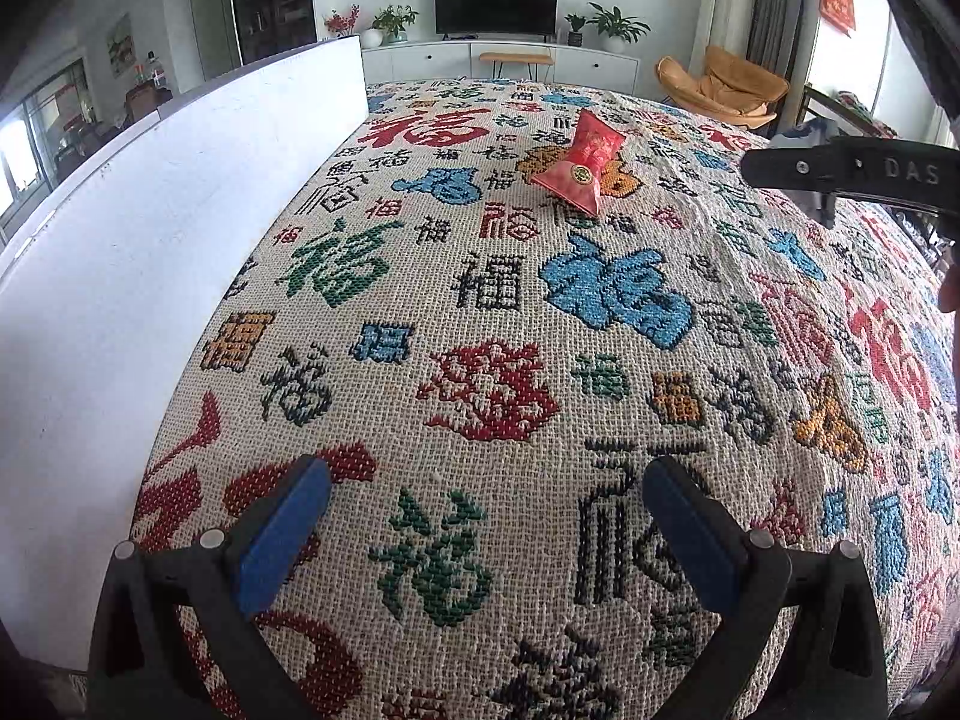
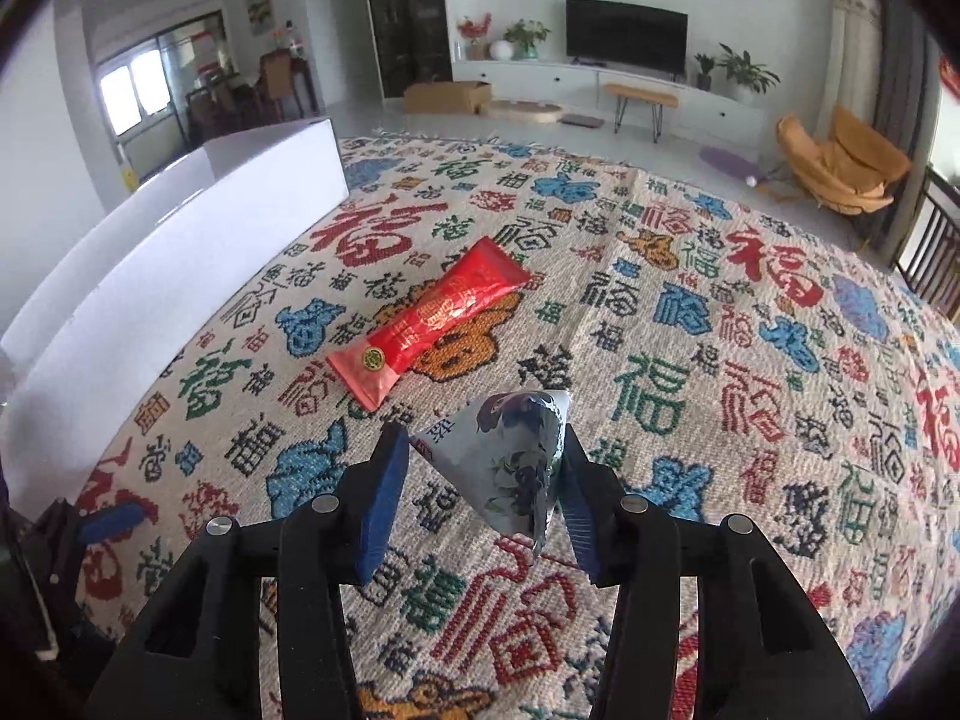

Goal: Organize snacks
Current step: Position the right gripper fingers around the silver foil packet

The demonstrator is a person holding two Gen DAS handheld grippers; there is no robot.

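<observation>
Right gripper (image 2: 480,480) has its blue pads closed in on a silvery triangular snack packet (image 2: 510,462), which touches both pads and hangs above the patterned cloth (image 2: 690,360) covering the surface. At 11 o'clock from that packet, close by on the cloth, lies a long red snack packet (image 2: 432,324), its pale sealed end nearest the gripper and its far end pointing toward 1 o'clock.

Left gripper (image 1: 486,516) is spread wide with nothing between its pads, low over the cloth (image 1: 480,300). From its view the red snack packet (image 1: 579,163) sits well ahead at 12 o'clock, with bare cloth between. The right gripper's black body (image 1: 852,171) reaches in at 2 o'clock.

A long white box (image 1: 150,228) runs along the cloth's edge at 9 to 11 o'clock, walling off that side; the right wrist view shows the same white box (image 2: 180,240) at 10 o'clock.
</observation>
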